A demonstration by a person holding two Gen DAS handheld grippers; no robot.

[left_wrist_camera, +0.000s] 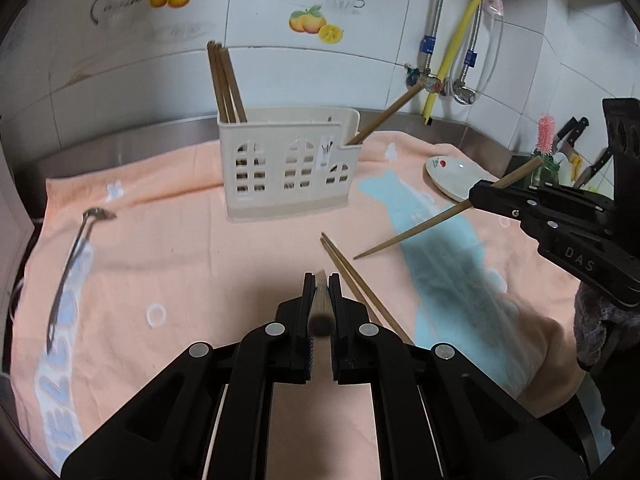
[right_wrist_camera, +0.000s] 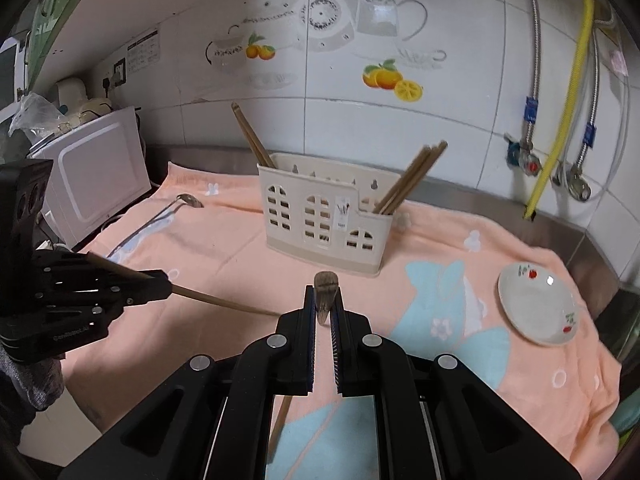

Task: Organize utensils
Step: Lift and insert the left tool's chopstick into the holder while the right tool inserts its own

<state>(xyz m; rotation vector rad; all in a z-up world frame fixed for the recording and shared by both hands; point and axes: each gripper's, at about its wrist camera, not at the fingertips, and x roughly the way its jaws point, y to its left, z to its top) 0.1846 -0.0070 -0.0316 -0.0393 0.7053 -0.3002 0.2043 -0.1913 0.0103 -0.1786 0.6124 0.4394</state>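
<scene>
A cream utensil holder (left_wrist_camera: 288, 162) (right_wrist_camera: 326, 220) stands on the peach towel, with several chopsticks in its left and right ends. My left gripper (left_wrist_camera: 321, 280) is shut on a chopstick (left_wrist_camera: 320, 312) seen end on; it also shows in the right wrist view (right_wrist_camera: 160, 282), its chopstick (right_wrist_camera: 224, 302) pointing right. My right gripper (right_wrist_camera: 325, 292) is shut on a chopstick (right_wrist_camera: 325, 294); in the left wrist view (left_wrist_camera: 478, 196) its chopstick (left_wrist_camera: 408, 232) points down-left above the towel. Two loose chopsticks (left_wrist_camera: 360, 284) lie on the towel. A metal spoon (left_wrist_camera: 70, 264) (right_wrist_camera: 160, 216) lies at the left.
A small white plate (left_wrist_camera: 452, 178) (right_wrist_camera: 536, 304) sits on the towel at the right. A white microwave (right_wrist_camera: 92, 176) stands at the left. Hoses and valves (right_wrist_camera: 560, 152) hang on the tiled wall. Knives (left_wrist_camera: 576, 148) stand at the far right.
</scene>
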